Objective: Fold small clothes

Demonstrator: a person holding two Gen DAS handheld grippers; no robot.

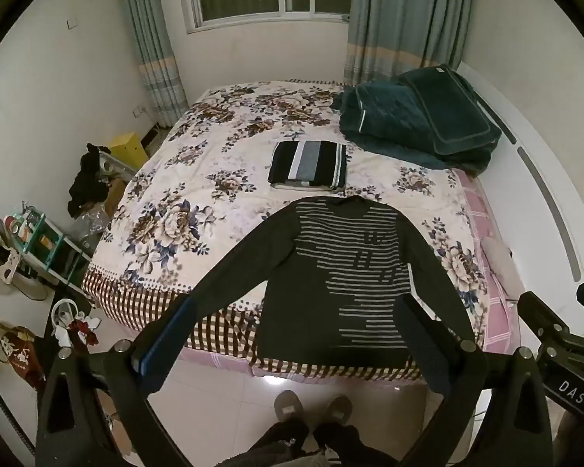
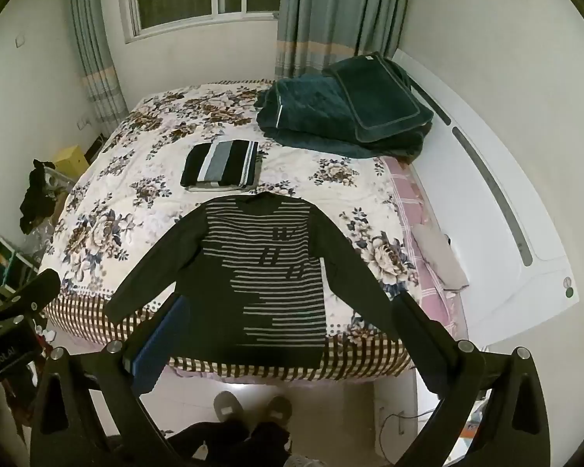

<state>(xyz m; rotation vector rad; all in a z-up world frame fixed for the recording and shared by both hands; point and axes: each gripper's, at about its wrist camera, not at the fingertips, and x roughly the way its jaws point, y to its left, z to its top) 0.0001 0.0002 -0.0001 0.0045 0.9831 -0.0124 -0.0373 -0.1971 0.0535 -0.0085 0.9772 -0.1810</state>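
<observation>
A dark long-sleeved sweater with grey stripes (image 1: 342,272) lies flat on the near edge of the flowered bed (image 1: 198,202), sleeves spread out; it also shows in the right wrist view (image 2: 253,268). A folded striped garment (image 1: 309,164) sits behind it on the bed (image 2: 109,218), also seen in the right wrist view (image 2: 220,163). My left gripper (image 1: 296,330) is open and empty, held above the sweater's hem. My right gripper (image 2: 288,327) is open and empty, also above the hem. The right gripper's body (image 1: 564,346) shows at the left wrist view's right edge.
A dark green folded quilt (image 1: 416,124) lies at the bed's far right by the white headboard (image 2: 494,179). A green shelf (image 1: 46,245), a yellow box (image 1: 128,150) and clutter stand on the floor at left. My slippered feet (image 1: 311,408) stand at the bed's foot.
</observation>
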